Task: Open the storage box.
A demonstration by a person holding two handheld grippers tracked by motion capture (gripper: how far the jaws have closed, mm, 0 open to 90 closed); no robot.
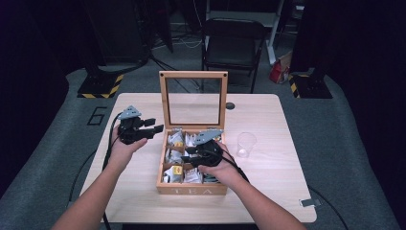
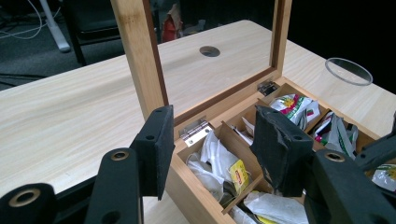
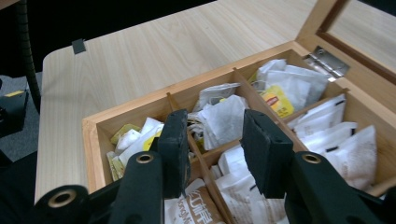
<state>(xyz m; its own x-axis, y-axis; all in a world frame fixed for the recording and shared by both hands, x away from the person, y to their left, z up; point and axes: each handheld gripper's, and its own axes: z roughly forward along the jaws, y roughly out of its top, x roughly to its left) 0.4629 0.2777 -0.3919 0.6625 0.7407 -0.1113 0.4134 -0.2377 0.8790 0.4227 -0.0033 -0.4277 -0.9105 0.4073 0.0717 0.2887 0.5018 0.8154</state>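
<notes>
Right gripper view: crinkled paper tea bags (image 3: pixel 224 119) in slatted wooden box (image 3: pixel 93 140).

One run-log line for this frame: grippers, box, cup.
left gripper: open, beside tea box | right gripper: open, empty, over tea bags | lid: upright | cup: right of box

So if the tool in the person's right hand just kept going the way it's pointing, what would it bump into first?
Probably the white paper tea bags in the open wooden tea box. The right tool, jaws apart and empty, aims down at a middle compartment, though the thin wooden divider below may come first; depth is unclear.
</notes>
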